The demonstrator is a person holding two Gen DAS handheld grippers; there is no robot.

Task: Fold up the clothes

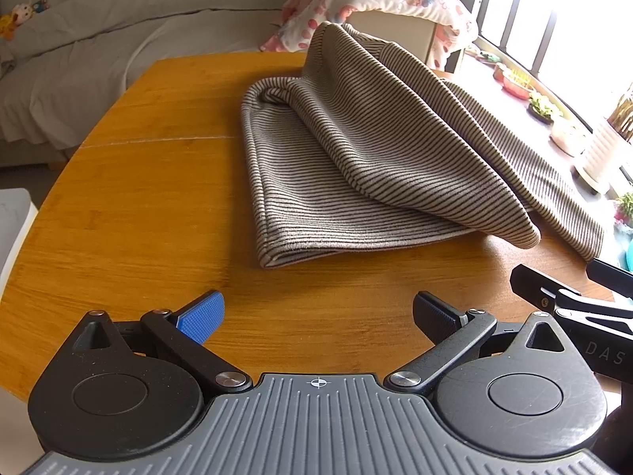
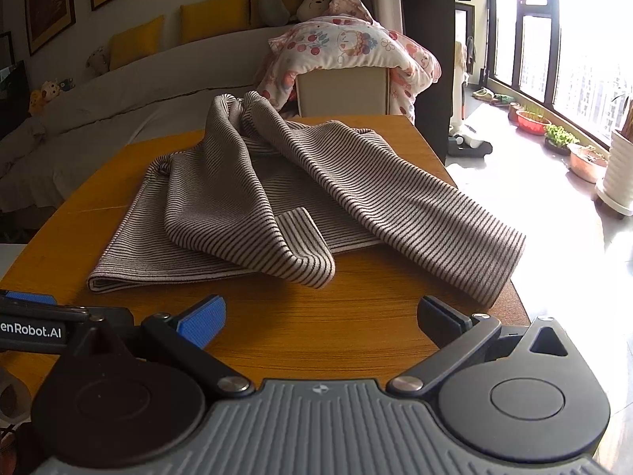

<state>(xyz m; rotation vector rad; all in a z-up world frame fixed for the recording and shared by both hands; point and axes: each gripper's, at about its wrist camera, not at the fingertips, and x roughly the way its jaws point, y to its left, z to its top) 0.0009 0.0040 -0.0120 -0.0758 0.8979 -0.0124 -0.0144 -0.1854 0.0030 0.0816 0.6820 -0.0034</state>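
**Striped garment half-gathered on the desk, both grippers standing off empty**

A brown-and-cream striped knit garment lies on the round orange wooden desk, partly doubled over. Its lower layer rests flat with a neat hemmed edge toward the grippers, while an upper fold humps loosely across it and a long sleeve-like arm of cloth trails out toward the desk's edge. It is neither spread flat nor squared into a tidy stack, so it would suit a fold partway done as well as a heap waiting to be straightened.

Both grippers sit at the near rim of the desk, side by side. The left gripper has its jaws spread wide with nothing between them; the right gripper likewise, wide apart and empty.

From the left gripper the cloth lies at about 1 o'clock, its near hemmed corner closest. From the right gripper the mass lies at 12 o'clock, with the loose fold's tip nearly dead ahead and the trailing arm's end at 2 o'clock. The garment's long axis runs from 10 o'clock far to 4 o'clock near in the right view. I judge the right gripper nearer to the trailing arm, the left nearer to the flat hem.

Readable lettering: "enRobot.AI" on the left gripper's body in the right view, and "DAS" on the right gripper's body in the left view.
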